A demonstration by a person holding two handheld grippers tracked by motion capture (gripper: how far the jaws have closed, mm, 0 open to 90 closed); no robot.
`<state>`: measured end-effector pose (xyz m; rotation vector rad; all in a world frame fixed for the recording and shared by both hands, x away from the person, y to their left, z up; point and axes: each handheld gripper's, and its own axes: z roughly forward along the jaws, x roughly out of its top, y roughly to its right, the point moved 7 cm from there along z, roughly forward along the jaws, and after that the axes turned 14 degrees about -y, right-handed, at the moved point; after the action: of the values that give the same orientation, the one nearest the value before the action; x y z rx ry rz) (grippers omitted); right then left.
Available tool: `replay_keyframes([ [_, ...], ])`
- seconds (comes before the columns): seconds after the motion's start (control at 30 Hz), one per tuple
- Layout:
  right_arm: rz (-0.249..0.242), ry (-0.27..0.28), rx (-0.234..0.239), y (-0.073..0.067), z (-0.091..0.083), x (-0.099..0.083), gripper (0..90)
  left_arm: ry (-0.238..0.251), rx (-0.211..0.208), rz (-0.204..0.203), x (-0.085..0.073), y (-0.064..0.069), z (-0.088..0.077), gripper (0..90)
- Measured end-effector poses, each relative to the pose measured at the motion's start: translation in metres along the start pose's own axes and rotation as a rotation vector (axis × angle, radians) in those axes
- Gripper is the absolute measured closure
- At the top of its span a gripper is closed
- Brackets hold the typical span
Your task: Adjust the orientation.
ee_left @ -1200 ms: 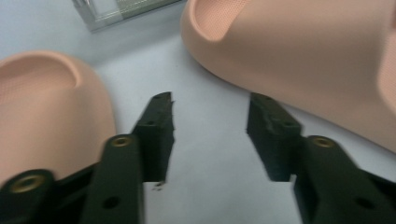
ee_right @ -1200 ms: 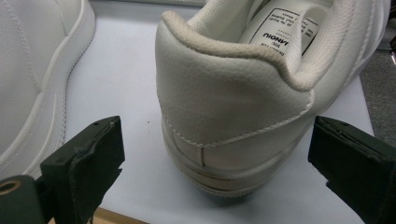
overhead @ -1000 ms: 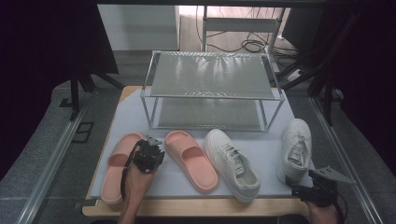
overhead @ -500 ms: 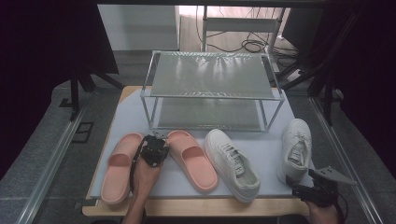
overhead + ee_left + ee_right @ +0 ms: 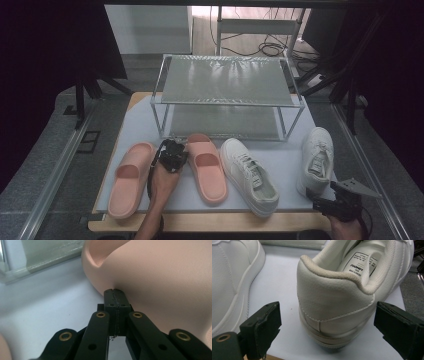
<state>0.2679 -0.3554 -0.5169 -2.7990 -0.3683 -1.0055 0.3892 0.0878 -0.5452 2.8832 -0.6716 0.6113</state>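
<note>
Pressing shut-tipped against the right pink slide (image 5: 160,282), the left gripper (image 5: 113,293) has its jaws fully together with nothing between them, tips touching the slide's side wall. From above, this gripper (image 5: 172,155) sits between the two pink slides, touching the right pink slide (image 5: 205,167), with the left pink slide (image 5: 131,177) just beside it. It looks like a nudge or push, not a grasp.

The right gripper (image 5: 327,332) stands wide open, its jaws flanking the heel of the right white sneaker (image 5: 342,292) but apart from it, holding nothing. In the high view the right gripper (image 5: 340,205) waits at the table's near edge, behind that sneaker (image 5: 316,157).

The left white sneaker (image 5: 249,175) lies angled on the white mat (image 5: 285,155). The two-tier rack (image 5: 227,80) has both shelves bare.

Progress judgement: none of the four shoes is on the rack yet; all placing is left, and no shoe is lifted.
</note>
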Motion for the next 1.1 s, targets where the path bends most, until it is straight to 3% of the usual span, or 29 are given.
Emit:
replay_keyframes([
  [0.1,0.0,0.0,0.001,0.0,0.0,0.0,7.4,0.0,-0.003,0.015,0.0,0.0,0.0,89.6],
  [0.23,0.001,0.0,-0.001,0.0,0.0,0.0,7.4,0.019,-0.037,-0.003,0.001,0.003,0.002,89.7],
  [0.53,0.003,-0.001,0.001,0.0,0.0,0.0,7.5,0.014,-0.067,0.057,0.012,0.031,0.009,89.7],
  [0.7,0.004,-0.001,0.002,0.001,0.001,0.0,7.9,0.028,-0.09,0.098,0.023,0.057,0.015,89.7],
  [0.8,0.002,-0.005,0.0,0.001,0.001,-0.001,8.1,0.031,-0.098,0.118,0.026,0.063,0.017,89.7],
  [0.87,0.003,-0.008,0.001,0.002,0.0,-0.001,8.1,0.029,-0.103,0.141,0.026,0.063,0.015,89.3],
  [0.93,0.007,-0.005,0.0,0.003,-0.001,-0.001,8.1,0.034,-0.126,0.148,0.023,0.06,0.011,81.4],
  [1.03,0.012,-0.005,-0.003,0.006,-0.001,-0.002,8.2,0.042,-0.086,0.141,0.014,0.048,-0.002,73.1],
  [1.07,0.016,-0.002,-0.002,0.005,-0.001,-0.002,8.2,0.039,-0.083,0.129,0.006,0.04,-0.011,70.1],
  [1.1,0.015,-0.002,-0.003,0.005,0.0,-0.002,8.2,0.039,-0.083,0.129,0.006,0.04,-0.011,68.3],
])
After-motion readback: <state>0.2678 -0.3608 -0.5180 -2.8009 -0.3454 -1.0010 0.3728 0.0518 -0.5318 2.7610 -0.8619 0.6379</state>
